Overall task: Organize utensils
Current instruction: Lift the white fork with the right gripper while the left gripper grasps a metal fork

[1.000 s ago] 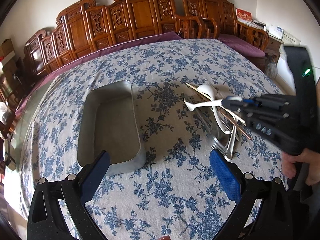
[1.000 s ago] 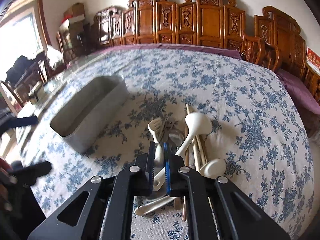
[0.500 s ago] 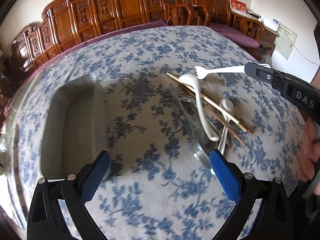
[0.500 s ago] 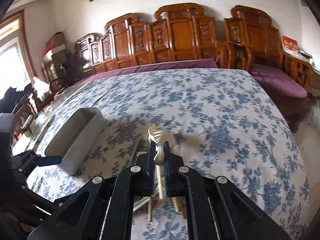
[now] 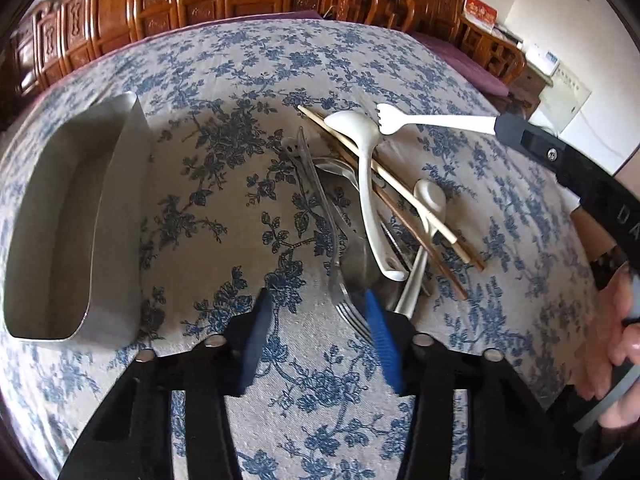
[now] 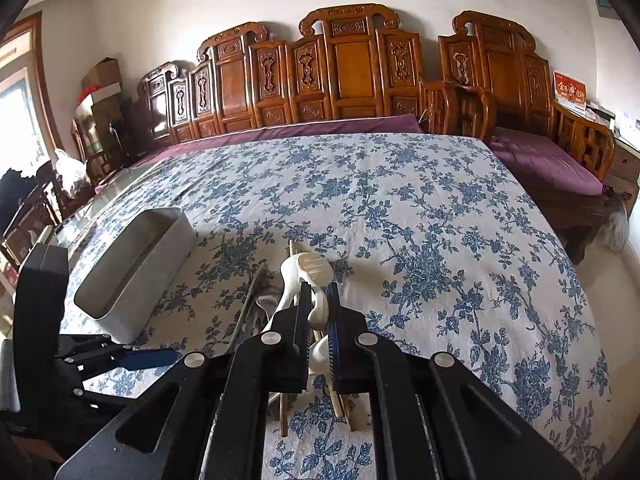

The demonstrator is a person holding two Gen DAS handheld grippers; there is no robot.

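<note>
One worktop (image 5: pixel 248 80) fills both views, covered edge to edge by a single blue-flowered cloth, with a row of carved wooden benches (image 6: pixel 352 76) along its far edge and wide bare cloth on the far and right sides. One long metal tray (image 5: pixel 60 220) lies on the left part of the cloth, open side up and with nothing in it, well apart from the heap of cutlery (image 5: pixel 360 208) near the middle; an open strip of cloth runs between them. In that heap I count two white spoons, a large one (image 5: pixel 366 184) and a smaller one (image 5: pixel 428 200), crossed by at least two wooden chopsticks (image 5: pixel 404 200), above several metal pieces whose number I cannot tell, one metal fork (image 5: pixel 348 308) pointing its tines toward the near edge. The right claw (image 6: pixel 318 312) comes in from the right, its two fingers pressed close on the handle of one white plastic fork (image 5: pixel 436 120), which it holds level above the far end of the heap, tines toward the tray. The left claw (image 5: pixel 316 332) hovers low over the near end of the heap, its fingers spread apart with nothing between them, the blue pad (image 5: pixel 380 336) just beside the metal fork's tines and the other finger over bare cloth.
</note>
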